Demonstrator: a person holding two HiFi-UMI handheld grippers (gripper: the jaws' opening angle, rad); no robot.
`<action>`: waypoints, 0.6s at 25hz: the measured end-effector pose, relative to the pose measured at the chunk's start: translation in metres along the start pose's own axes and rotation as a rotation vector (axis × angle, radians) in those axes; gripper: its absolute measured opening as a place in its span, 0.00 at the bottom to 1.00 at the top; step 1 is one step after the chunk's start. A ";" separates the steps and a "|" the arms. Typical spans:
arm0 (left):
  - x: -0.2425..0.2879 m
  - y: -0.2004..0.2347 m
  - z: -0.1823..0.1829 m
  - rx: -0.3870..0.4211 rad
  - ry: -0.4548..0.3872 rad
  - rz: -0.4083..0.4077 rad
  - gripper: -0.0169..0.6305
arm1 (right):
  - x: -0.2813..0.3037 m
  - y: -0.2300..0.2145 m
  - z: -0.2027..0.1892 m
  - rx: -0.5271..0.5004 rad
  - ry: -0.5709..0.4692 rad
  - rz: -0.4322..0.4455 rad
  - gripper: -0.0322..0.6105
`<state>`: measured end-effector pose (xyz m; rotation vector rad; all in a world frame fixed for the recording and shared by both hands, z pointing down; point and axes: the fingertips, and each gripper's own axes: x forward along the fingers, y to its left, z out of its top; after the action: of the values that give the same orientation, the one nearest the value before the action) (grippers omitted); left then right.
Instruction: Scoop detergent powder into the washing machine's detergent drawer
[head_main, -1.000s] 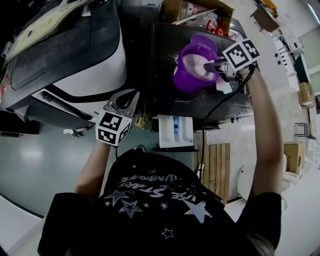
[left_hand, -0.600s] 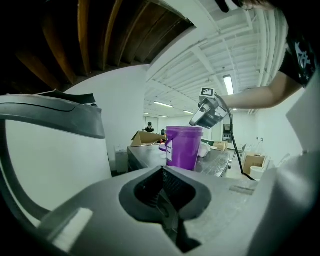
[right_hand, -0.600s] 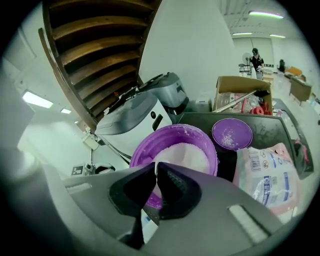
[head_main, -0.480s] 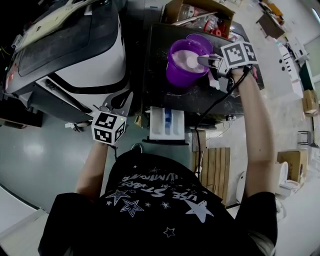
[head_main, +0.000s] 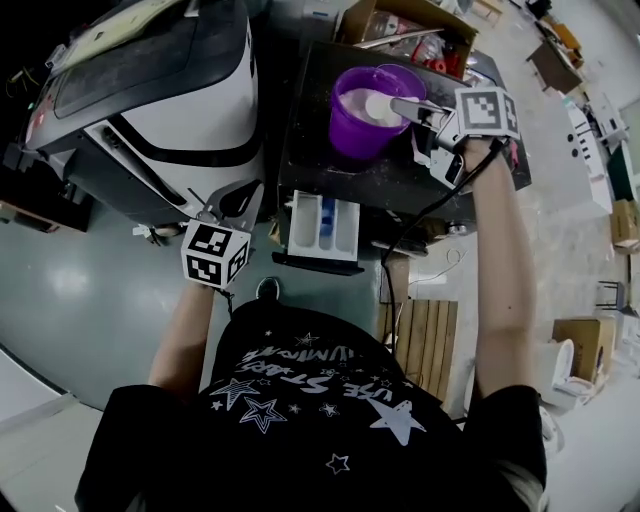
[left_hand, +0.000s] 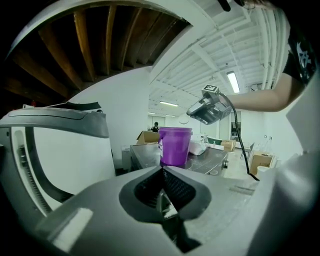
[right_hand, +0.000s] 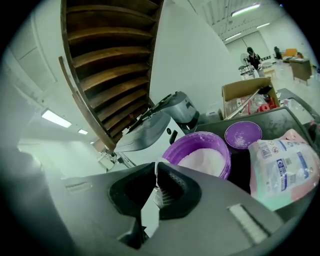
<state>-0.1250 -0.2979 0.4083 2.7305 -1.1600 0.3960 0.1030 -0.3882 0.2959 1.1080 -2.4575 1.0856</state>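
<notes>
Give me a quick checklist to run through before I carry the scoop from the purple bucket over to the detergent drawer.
1. Grip on the scoop: the right gripper has its fingers closed on the handle of the scoop. Ok.
2. Scoop loaded: it is over the powder in the purple bucket, but its fill is unreadable. Cannot tell.
3. Detergent drawer pulled out, compartments exposed. Ok.
4. Left gripper shut, empty, to the left of the drawer, not over it. Ok.
5. Bucket open, with the lid lying beside it. Ok.
</notes>
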 end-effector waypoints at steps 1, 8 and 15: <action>-0.004 -0.004 -0.001 0.000 0.001 0.005 0.03 | -0.003 0.005 -0.003 0.005 -0.009 0.022 0.11; -0.030 -0.029 -0.013 -0.006 0.017 0.048 0.03 | -0.003 0.044 -0.043 0.031 -0.007 0.224 0.11; -0.053 -0.051 -0.030 -0.020 0.045 0.093 0.03 | -0.001 0.042 -0.107 0.067 0.051 0.206 0.11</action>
<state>-0.1284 -0.2192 0.4200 2.6433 -1.2758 0.4526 0.0646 -0.2932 0.3481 0.8468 -2.5553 1.2467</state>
